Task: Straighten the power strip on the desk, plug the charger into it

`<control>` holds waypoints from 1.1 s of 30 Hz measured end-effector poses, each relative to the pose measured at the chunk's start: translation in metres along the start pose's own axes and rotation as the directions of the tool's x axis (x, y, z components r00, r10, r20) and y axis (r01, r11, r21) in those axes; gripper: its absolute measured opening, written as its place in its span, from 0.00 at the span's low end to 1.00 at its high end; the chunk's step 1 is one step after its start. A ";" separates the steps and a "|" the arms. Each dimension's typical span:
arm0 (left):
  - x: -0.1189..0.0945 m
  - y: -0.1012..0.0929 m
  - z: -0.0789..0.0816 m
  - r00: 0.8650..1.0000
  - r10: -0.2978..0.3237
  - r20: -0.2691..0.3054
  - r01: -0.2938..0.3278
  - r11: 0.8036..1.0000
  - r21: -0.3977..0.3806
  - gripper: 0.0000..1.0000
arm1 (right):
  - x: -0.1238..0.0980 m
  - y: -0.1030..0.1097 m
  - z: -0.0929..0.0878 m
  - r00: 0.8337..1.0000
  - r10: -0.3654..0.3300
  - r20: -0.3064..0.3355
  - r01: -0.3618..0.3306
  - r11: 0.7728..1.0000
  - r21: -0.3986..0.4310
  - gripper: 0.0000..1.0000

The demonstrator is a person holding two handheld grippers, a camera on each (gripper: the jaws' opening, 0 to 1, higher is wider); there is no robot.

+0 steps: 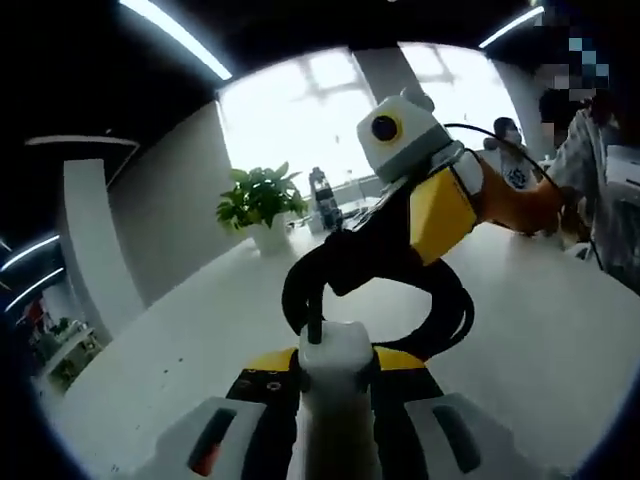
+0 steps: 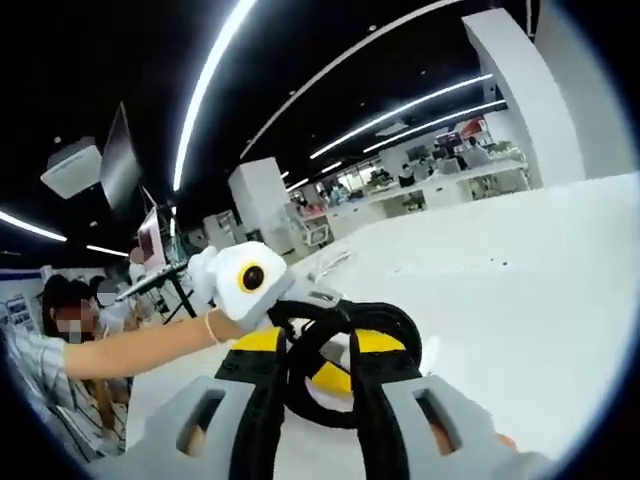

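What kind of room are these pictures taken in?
Probably a big open-plan office or lab. Long strip lights run across a dark ceiling, rows of desks stand in the distance, and a potted plant sits on the wide white table near a bright window.

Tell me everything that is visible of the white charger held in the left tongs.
The charger is a white block with rounded corners, seemingly smooth plastic. It stands clamped between the jaws of the left tongs, above the white desk. A black cable leaves its top and loops thickly behind it. Its prongs cannot be seen.
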State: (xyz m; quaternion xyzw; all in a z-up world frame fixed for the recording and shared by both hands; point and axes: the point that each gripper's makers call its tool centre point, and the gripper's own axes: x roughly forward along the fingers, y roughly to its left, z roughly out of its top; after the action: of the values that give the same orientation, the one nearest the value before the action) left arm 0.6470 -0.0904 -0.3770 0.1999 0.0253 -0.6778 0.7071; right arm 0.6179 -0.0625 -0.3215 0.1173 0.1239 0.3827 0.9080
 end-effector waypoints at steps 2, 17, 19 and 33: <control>0.000 0.001 0.000 1.000 0.021 -0.017 -0.021 1.000 0.003 0.27 | 0.000 -0.001 -0.002 1.000 0.006 0.001 -0.006 1.000 0.013 0.25; -0.014 0.006 -0.002 0.994 0.101 -0.041 -0.102 0.994 -0.030 0.52 | -0.004 -0.003 -0.010 0.999 -0.034 -0.026 0.033 0.998 -0.050 0.40; -0.018 0.006 -0.001 0.992 0.122 -0.030 -0.122 0.992 -0.026 0.57 | -0.005 -0.003 -0.010 0.999 -0.038 -0.021 0.037 0.998 -0.053 0.43; -0.051 -0.001 0.002 0.974 0.224 -0.018 -0.225 0.974 -0.020 0.76 | -0.009 0.002 0.002 0.999 -0.035 0.040 0.039 0.995 -0.090 0.58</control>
State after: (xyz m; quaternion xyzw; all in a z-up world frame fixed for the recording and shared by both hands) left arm 0.6416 -0.0431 -0.3597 0.1991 0.0153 -0.5916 0.7811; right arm 0.6110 -0.0685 -0.3182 0.0812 0.0911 0.3688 0.9215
